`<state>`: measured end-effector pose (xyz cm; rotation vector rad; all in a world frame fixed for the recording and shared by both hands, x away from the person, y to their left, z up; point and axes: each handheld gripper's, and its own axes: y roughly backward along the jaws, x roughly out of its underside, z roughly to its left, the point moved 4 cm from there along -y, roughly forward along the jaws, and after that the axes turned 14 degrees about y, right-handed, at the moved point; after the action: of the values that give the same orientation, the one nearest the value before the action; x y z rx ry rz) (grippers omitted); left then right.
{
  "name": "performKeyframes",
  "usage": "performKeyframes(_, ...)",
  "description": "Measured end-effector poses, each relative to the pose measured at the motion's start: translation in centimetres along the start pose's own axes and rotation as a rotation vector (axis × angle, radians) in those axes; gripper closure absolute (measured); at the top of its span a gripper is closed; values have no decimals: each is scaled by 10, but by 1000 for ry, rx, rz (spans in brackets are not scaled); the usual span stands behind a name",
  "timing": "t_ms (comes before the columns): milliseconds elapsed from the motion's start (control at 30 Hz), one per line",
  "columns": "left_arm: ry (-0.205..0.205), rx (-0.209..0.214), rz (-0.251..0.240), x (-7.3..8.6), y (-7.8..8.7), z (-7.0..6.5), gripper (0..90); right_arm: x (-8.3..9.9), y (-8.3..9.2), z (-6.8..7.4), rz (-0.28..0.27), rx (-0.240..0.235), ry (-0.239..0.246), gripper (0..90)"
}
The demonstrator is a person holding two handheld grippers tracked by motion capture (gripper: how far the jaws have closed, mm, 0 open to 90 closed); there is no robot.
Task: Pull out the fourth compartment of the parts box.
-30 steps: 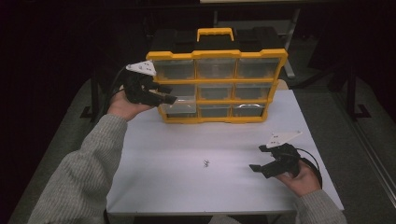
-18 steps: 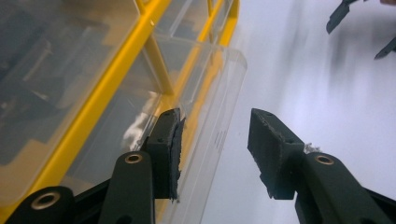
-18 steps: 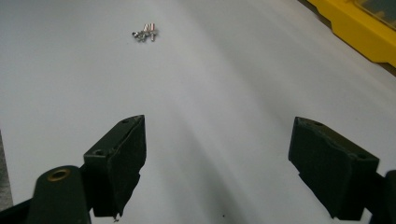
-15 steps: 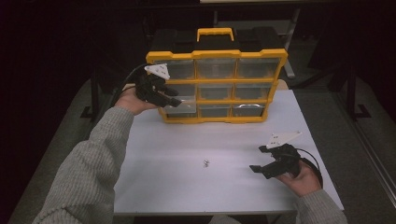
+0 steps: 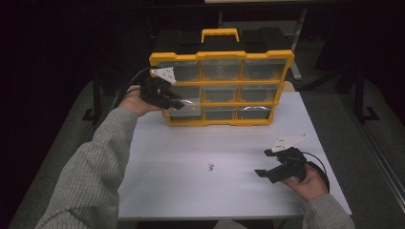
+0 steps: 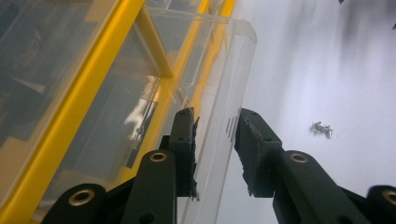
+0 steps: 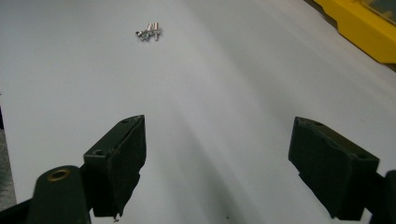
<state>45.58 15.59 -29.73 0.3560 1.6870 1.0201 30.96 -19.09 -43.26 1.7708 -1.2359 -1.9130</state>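
The clear drawer [image 6: 224, 93] at the lower left of the yellow organizer [image 5: 222, 56] stands between the jaws of the left gripper [image 6: 215, 135], its thin front lip running up the gap. Those jaws have just been closing and now stand narrow: the left pad [image 6: 184, 140] lies against the plastic, while a sliver of light seems to remain at the right pad [image 6: 250, 149], so the grip looks not quite made. In the high view the left gripper [image 5: 174, 101] sits at the organizer's left column. The right gripper [image 7: 217, 163] hovers low over the white tabletop [image 7: 233, 70] with jaws wide and nothing between them; a small cluster of screws [image 7: 148, 31] lies well ahead, toward its left jaw.

The hold takes only the edge of smooth plastic, so a pull may slip the pads off. A pull off the drawer's line could jam it or drag the upright organizer forward, as the right hand does not brace it.
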Motion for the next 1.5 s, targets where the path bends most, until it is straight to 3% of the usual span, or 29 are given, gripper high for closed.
performKeyframes(400, -13, 41, 34, 1, 3, -3, 700, 1, 1, 1, 0, -5, -3, 179)
performKeyframes(467, -31, 51, 44, 1, 4, -4, 706, 1, 1, 1, -1, -3, -2, 180)
performKeyframes(1200, -59, 96, 42, 8, 11, -23, 727, 0, 0, 2, 0, -2, 8, 180)
performKeyframes(1500, -46, 102, 32, 12, 10, -24, 724, -1, -1, 2, 0, -1, 7, 180)
